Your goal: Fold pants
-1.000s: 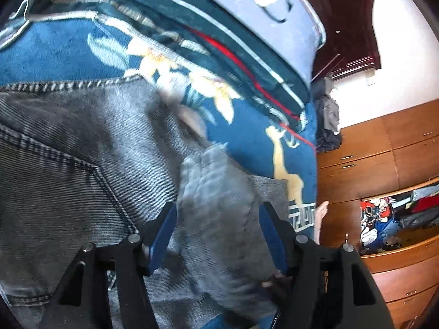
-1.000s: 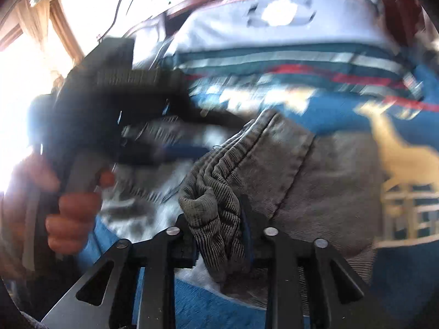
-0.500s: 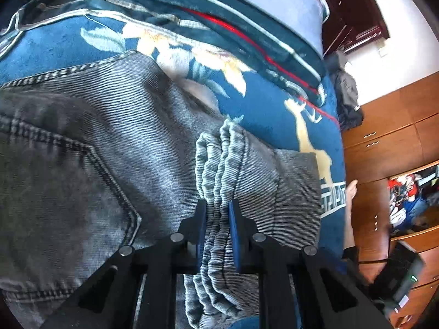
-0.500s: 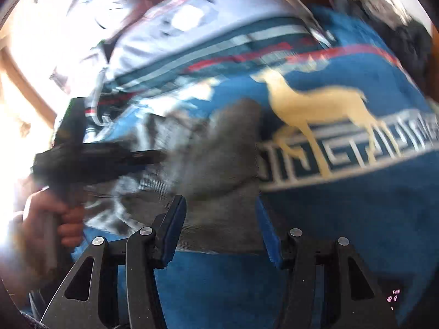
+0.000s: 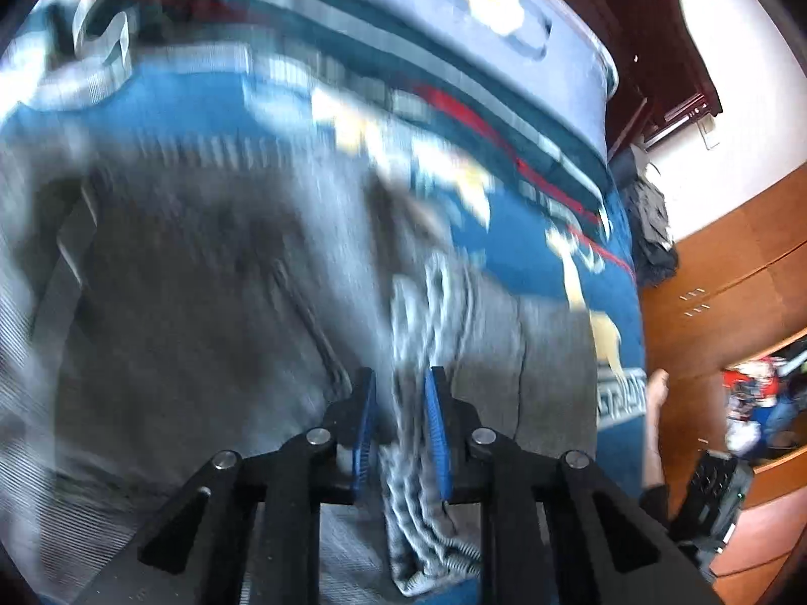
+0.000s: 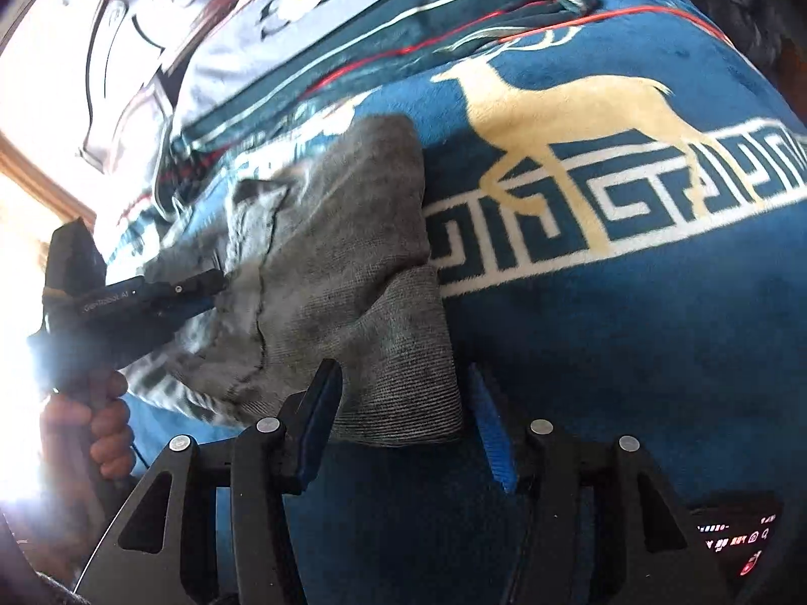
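Note:
Grey denim pants (image 5: pixel 212 277) lie on a blue blanket (image 6: pixel 630 343) on a bed. My left gripper (image 5: pixel 401 403) is shut on the bunched ribbed cuffs (image 5: pixel 428 302) of the pant legs, laid over the seat of the pants; this view is motion-blurred. In the right wrist view the folded pants (image 6: pixel 328 262) lie ahead and to the left. My right gripper (image 6: pixel 403 388) is open with the edge of the leg fabric (image 6: pixel 403 393) lying between its fingers. The left gripper (image 6: pixel 126 297) and the hand holding it show at the left there.
A deer and key-pattern print (image 6: pixel 570 101) runs across the blanket to the right of the pants. Pillows (image 5: pixel 454 10) lie at the bed's head. Wooden wardrobes (image 5: pixel 721 302) and an open shelf of clothes (image 5: pixel 756 393) stand to the right of the bed.
My right gripper opened, let go of the cuffs and drew back right. My left gripper closed on the cuffs and is now moving, blurring its view.

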A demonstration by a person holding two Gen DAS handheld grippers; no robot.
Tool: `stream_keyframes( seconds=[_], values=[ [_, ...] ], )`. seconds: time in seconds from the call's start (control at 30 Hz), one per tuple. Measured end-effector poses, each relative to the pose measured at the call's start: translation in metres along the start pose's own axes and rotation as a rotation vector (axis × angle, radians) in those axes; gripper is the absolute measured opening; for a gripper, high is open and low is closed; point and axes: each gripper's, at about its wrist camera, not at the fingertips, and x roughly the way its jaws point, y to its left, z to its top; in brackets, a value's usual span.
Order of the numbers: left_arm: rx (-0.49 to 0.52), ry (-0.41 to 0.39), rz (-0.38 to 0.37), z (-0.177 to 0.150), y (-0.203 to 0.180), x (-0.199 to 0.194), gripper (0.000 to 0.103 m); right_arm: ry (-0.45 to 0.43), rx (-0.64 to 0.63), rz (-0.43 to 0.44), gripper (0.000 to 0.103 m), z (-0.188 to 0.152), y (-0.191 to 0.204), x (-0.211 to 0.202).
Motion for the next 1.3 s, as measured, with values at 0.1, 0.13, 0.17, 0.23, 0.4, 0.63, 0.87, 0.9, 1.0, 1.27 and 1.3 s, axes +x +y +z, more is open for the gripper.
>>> stream_keyframes(
  seconds=[0.1,0.13,0.17,0.23,0.4,0.63,0.87,0.9,1.0,1.27,1.3],
  values=[
    [0.072,-0.034,-0.022,0.025,-0.027,-0.011,0.026,-0.009,0.037,0.050,0.050,0.001,-0.004,-0.002],
    [0.106,-0.012,-0.033,0.033,-0.042,-0.006,0.026,-0.011,0.044,0.059,0.047,0.001,-0.007,-0.002],
    [0.142,0.007,-0.051,0.037,-0.057,-0.001,0.026,-0.012,0.048,0.066,0.045,0.001,-0.008,-0.002],
    [0.209,0.060,-0.116,0.039,-0.093,0.018,0.026,-0.011,0.060,0.073,0.037,-0.001,-0.011,0.001],
    [0.317,0.273,-0.153,0.016,-0.153,0.091,0.026,-0.012,0.076,0.068,0.027,-0.003,-0.014,0.003],
    [0.065,0.305,-0.082,0.015,-0.107,0.142,0.005,0.015,0.040,-0.005,0.016,-0.013,-0.009,0.001],
    [0.110,0.259,-0.112,0.018,-0.117,0.108,0.006,0.010,0.144,0.061,0.022,-0.014,-0.025,0.000],
    [0.125,0.239,-0.133,0.018,-0.116,0.093,0.006,0.005,0.147,0.057,0.027,-0.014,-0.025,-0.003],
    [0.173,0.198,-0.146,0.010,-0.109,0.057,0.016,-0.062,0.094,-0.011,0.033,-0.012,-0.015,-0.021],
    [0.278,0.251,-0.030,-0.052,-0.061,0.018,0.019,-0.094,-0.055,-0.054,0.022,-0.009,0.020,-0.021],
    [0.269,0.272,-0.020,-0.059,-0.053,0.023,0.019,-0.064,-0.057,-0.053,0.020,-0.012,0.020,-0.011]
  ],
)
